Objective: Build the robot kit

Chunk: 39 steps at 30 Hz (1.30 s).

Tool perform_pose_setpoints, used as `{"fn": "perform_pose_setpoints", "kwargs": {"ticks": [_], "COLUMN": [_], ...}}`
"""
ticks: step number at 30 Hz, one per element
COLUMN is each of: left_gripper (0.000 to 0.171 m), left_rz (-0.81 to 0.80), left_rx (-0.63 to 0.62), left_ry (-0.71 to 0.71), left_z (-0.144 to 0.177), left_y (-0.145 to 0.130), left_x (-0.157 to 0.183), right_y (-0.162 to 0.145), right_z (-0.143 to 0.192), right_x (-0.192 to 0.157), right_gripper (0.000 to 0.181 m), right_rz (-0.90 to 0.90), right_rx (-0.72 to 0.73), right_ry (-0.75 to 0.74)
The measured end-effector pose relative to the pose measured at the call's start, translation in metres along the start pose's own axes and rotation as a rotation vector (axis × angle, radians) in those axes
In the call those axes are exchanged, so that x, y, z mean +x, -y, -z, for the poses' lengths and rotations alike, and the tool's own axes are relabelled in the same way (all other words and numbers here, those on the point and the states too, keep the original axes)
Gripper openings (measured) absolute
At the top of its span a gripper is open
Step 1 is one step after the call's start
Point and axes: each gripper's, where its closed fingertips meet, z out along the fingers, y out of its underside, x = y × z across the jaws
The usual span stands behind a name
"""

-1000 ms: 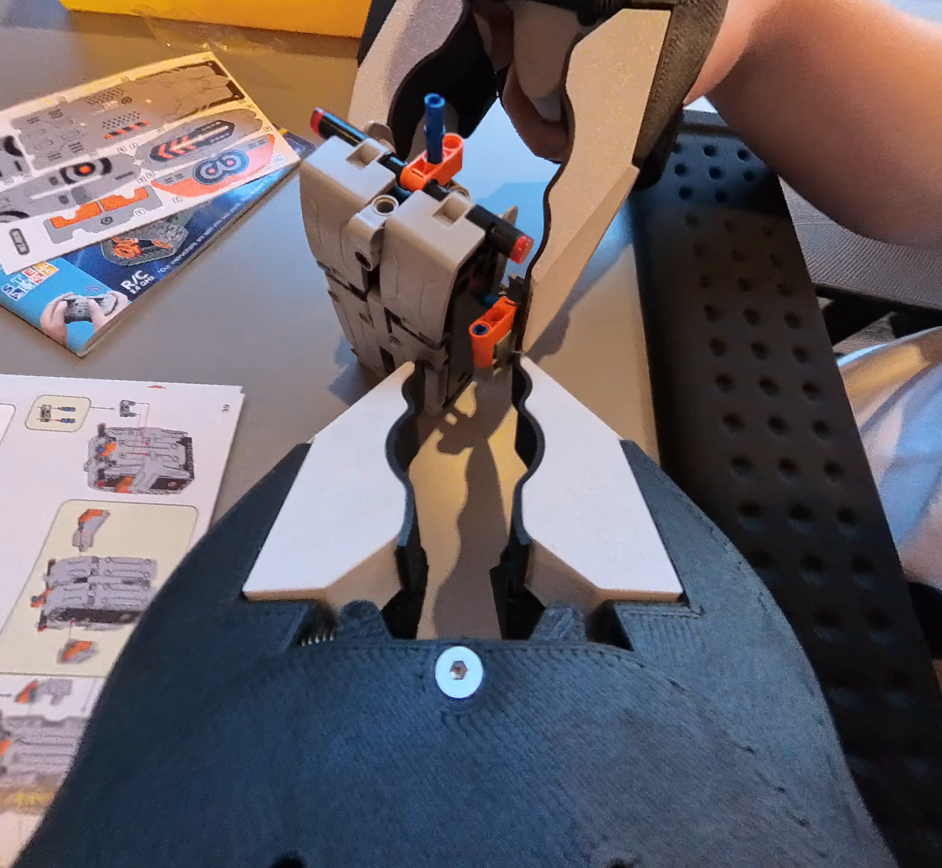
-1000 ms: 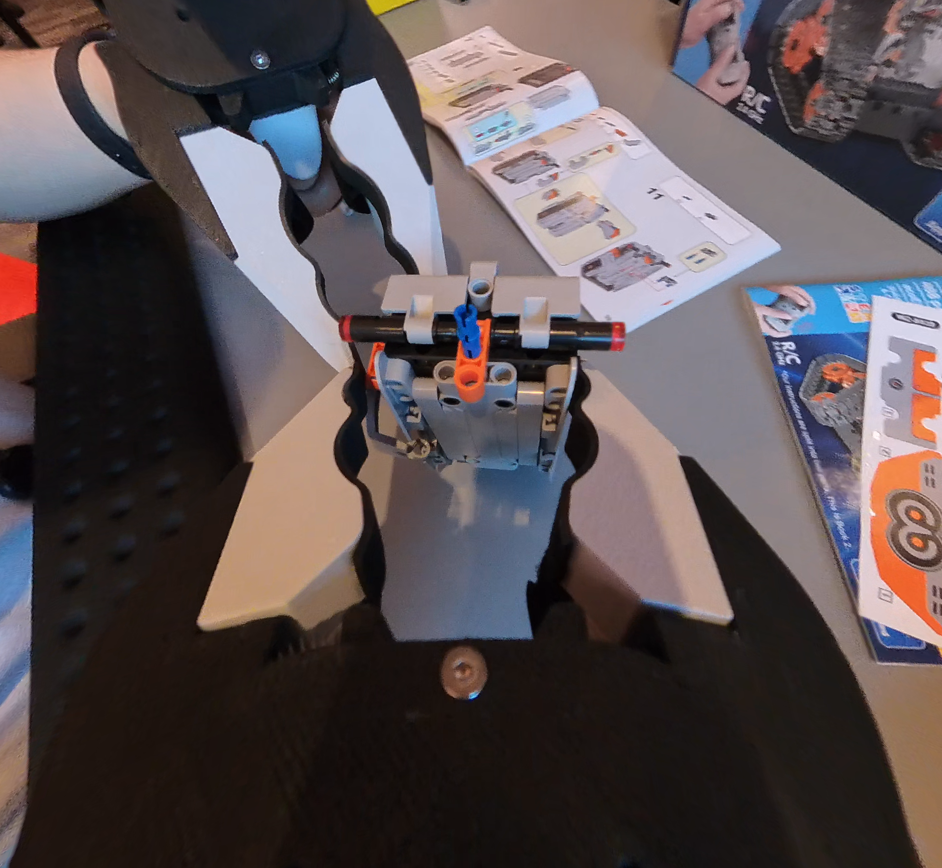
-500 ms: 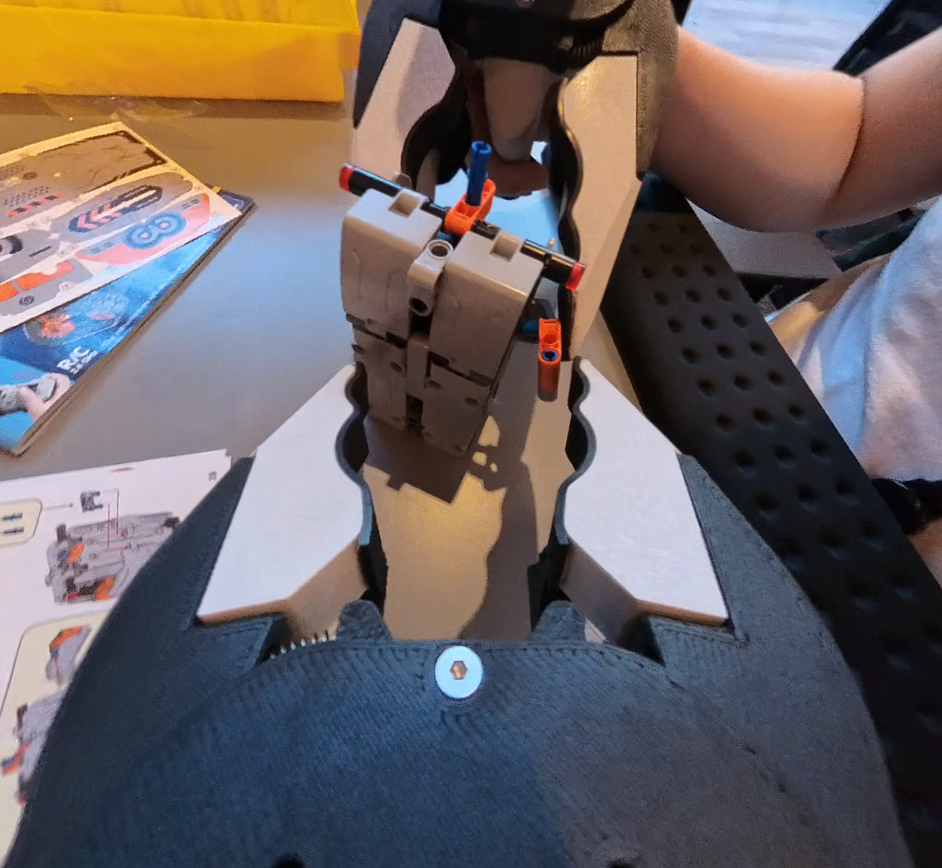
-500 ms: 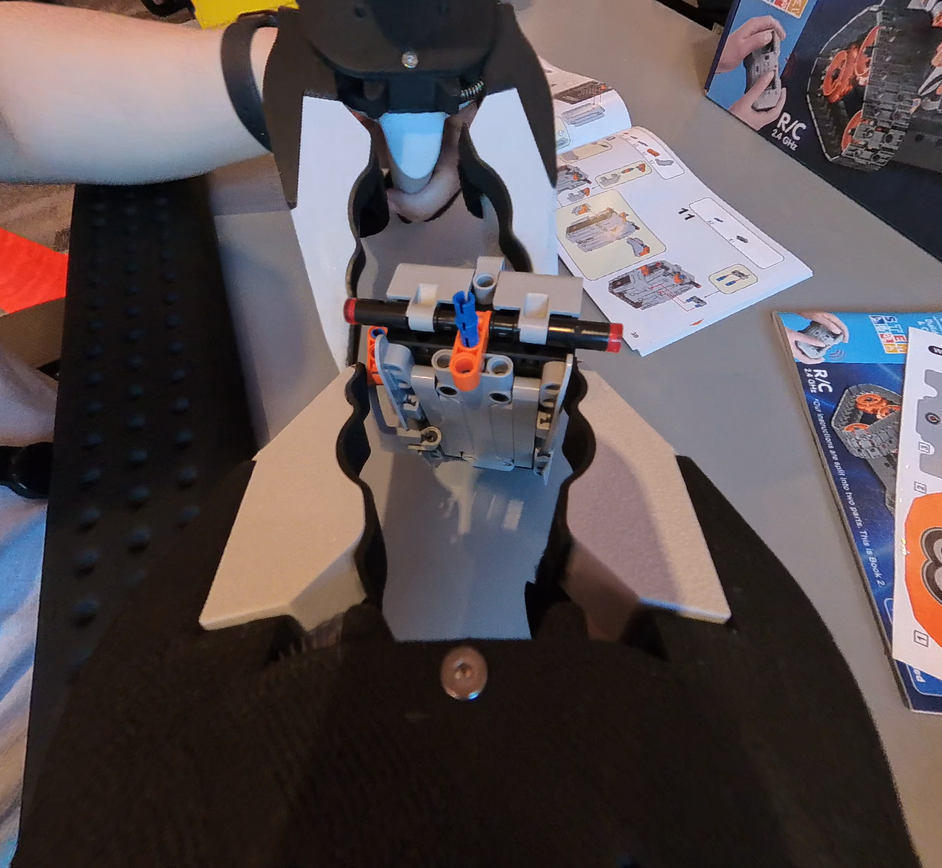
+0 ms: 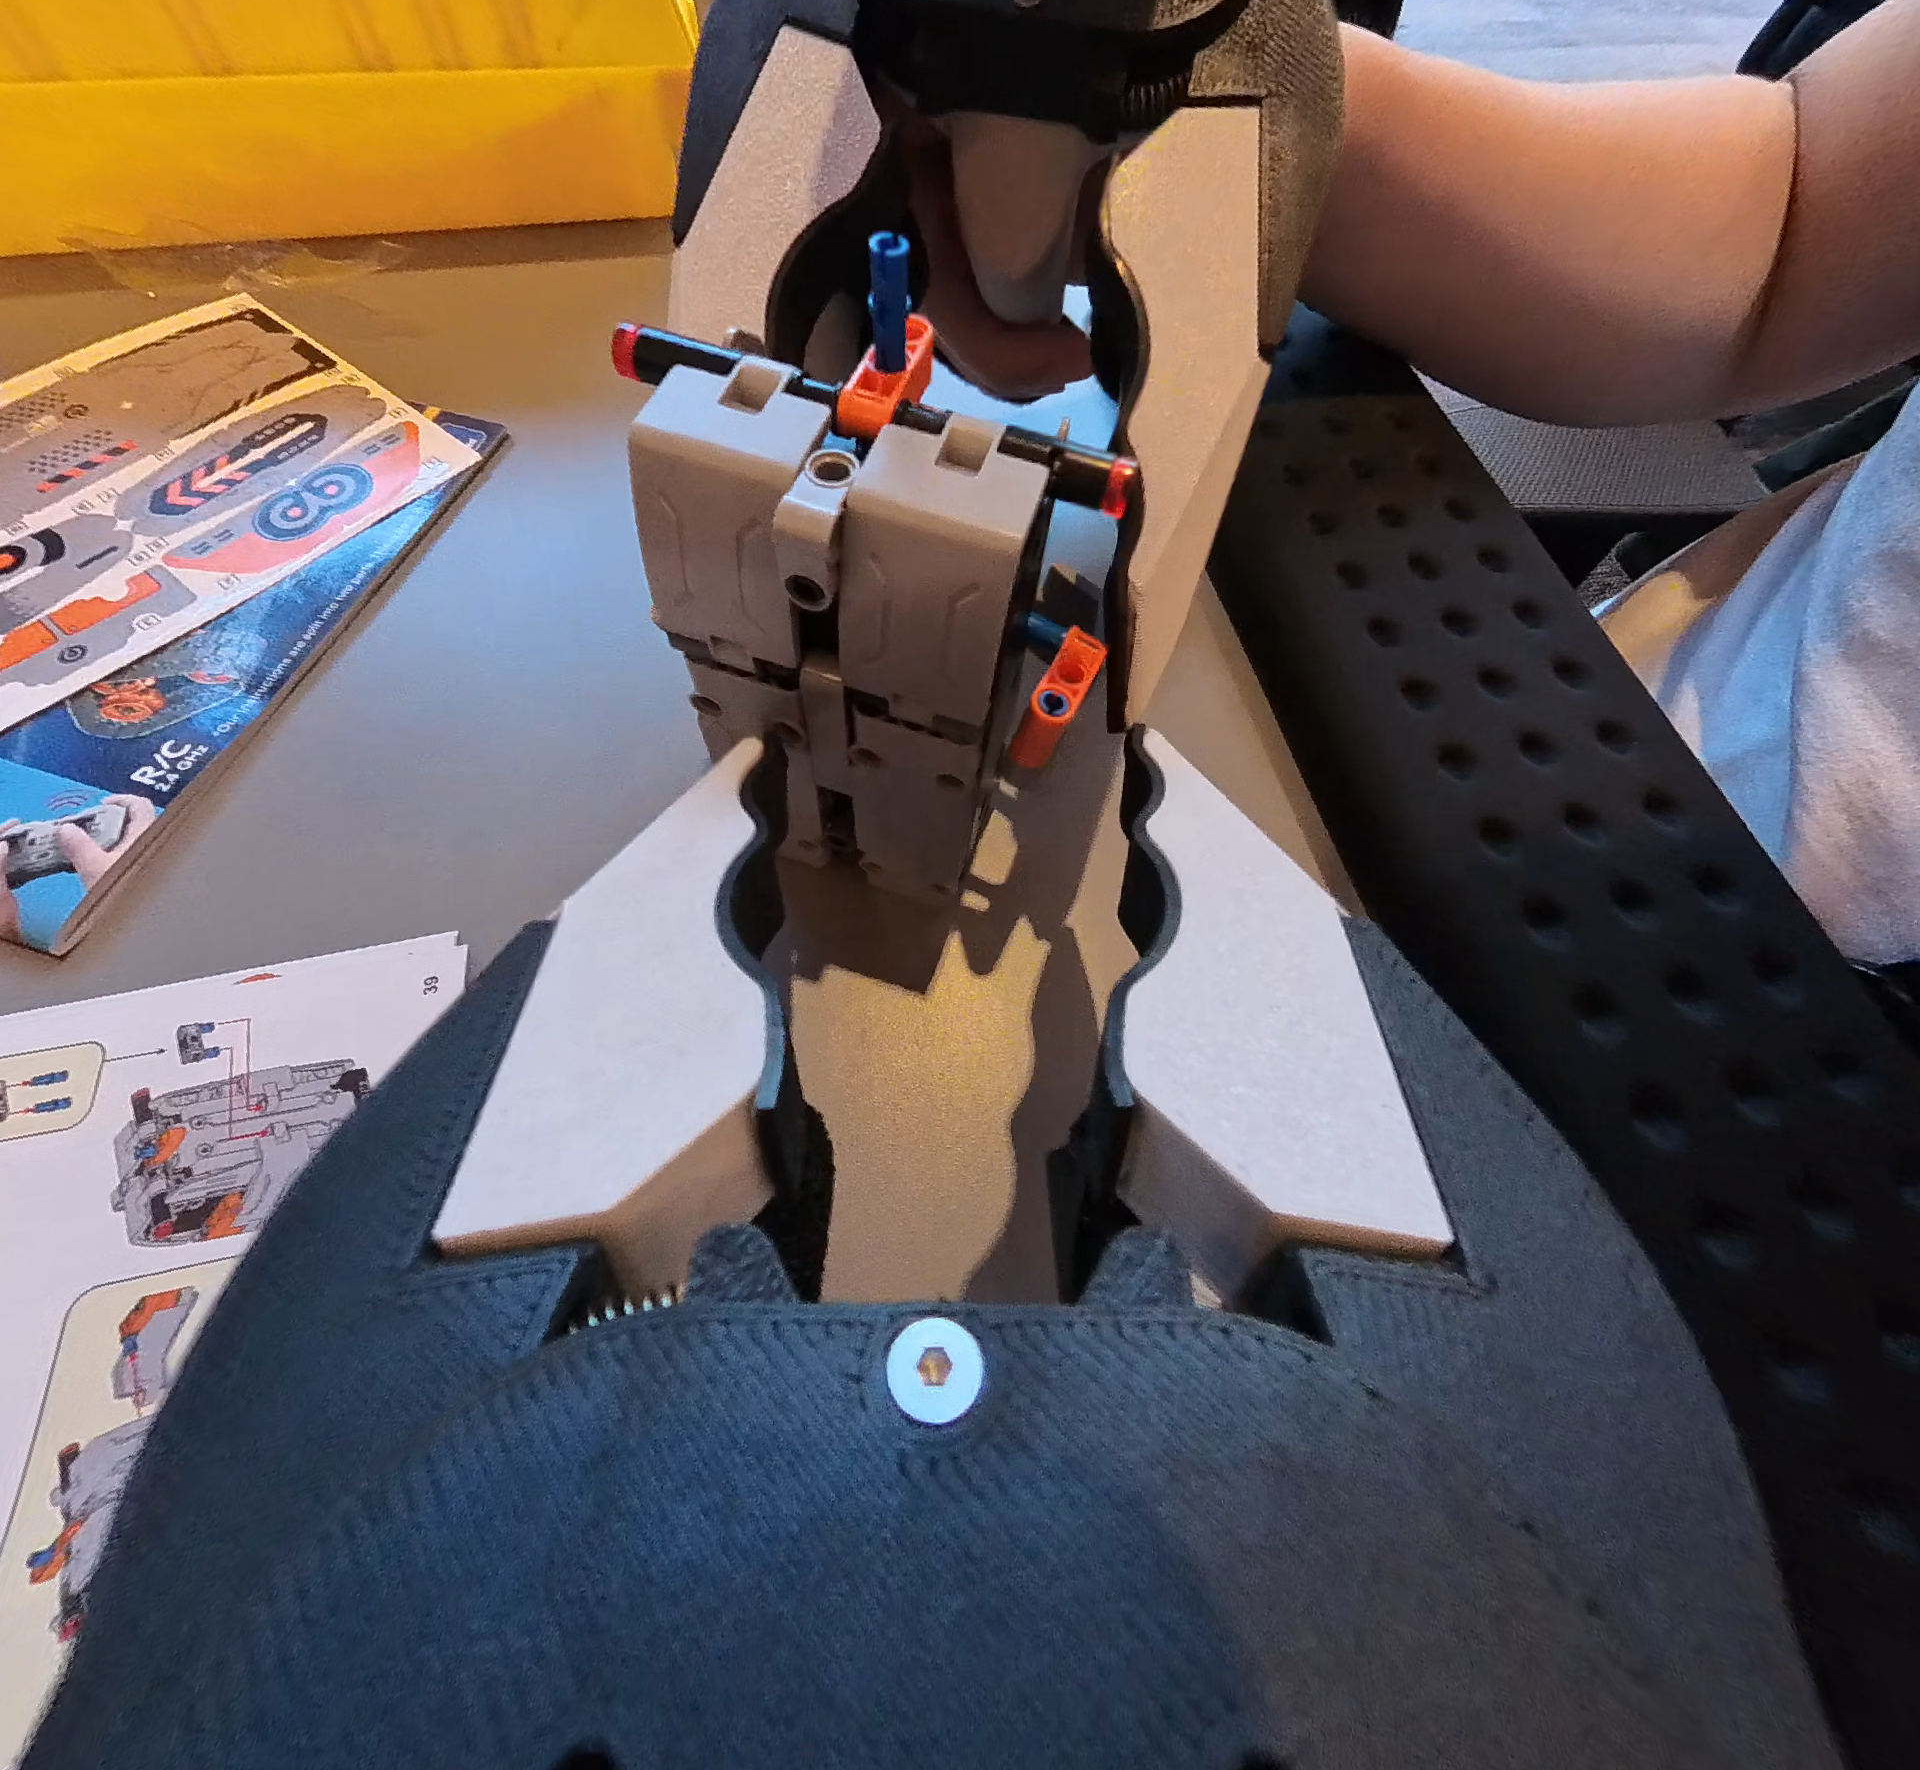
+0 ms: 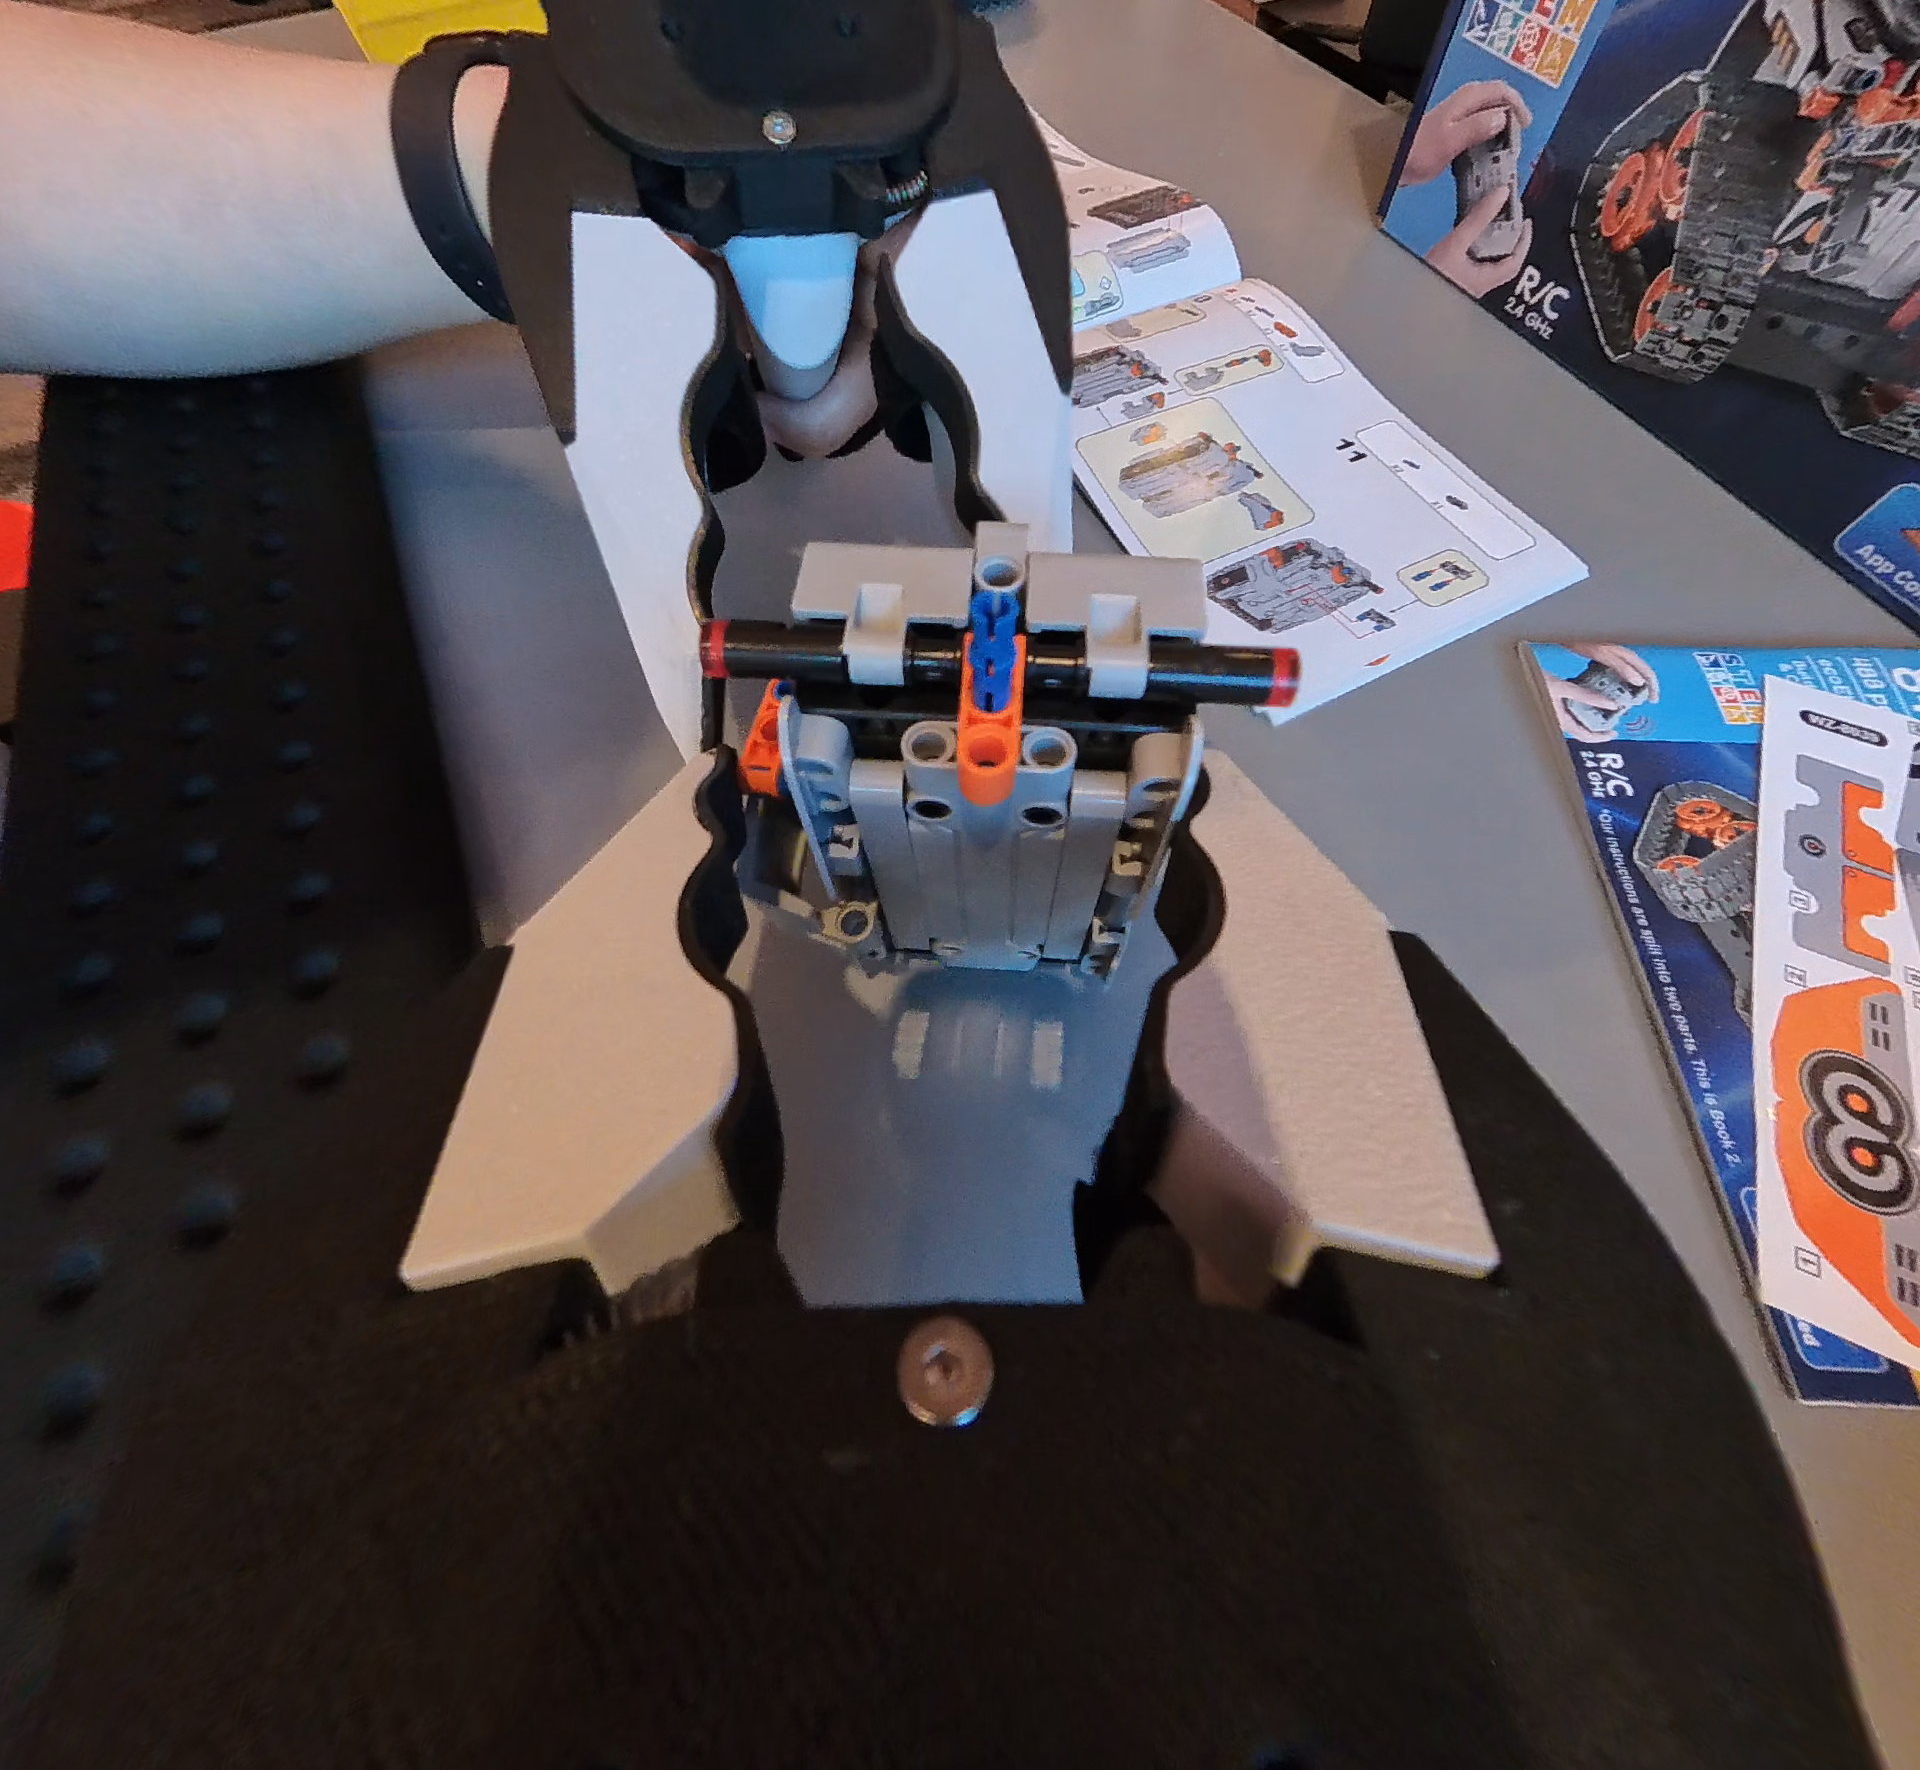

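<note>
Widening over the last second, left gripper [image 5: 940, 754] is standing open around the upright grey, black and orange toy-brick assembly [image 5: 831, 577]; right gripper [image 6: 956, 775] is clamping its sides over the grey table [image 5: 499, 733], where a low, square hold looks steadiest.

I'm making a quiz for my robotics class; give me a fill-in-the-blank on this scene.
The black axle atop the brick assembly has ___ end caps. A ___ pin stands in the orange connector on it. The right gripper grips the assembly; the left gripper is ___. The large bin is ___.
Missing: red; blue; open; yellow.
</note>
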Motion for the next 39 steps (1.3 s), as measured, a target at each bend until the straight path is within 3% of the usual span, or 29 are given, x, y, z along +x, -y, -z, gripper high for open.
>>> {"fn": "perform_pose_setpoints", "kwargs": {"ticks": [19, 30, 39], "left_gripper": [0.064, 0.045, 0.047], "left_rz": [0.054, 0.049, 0.06], "left_rx": [0.027, 0.012, 0.047], "left_ry": [-0.007, -0.024, -0.016], "left_z": [-0.0007, 0.0074, 0.0067], "left_y": [0.0022, -0.0021, -0.001], "left_x": [0.0004, 0.0034, 0.0021], "right_y": [0.0006, 0.0015, 0.0014], "right_z": [0.0034, 0.0018, 0.0023], "right_x": [-0.0008, -0.0011, 0.0004], "right_gripper": [0.078, 0.078, 0.078], "right_rz": [-0.018, -0.011, -0.017], "right_rx": [0.054, 0.072, 0.081], "right_ry": [0.017, 0.017, 0.007]}}
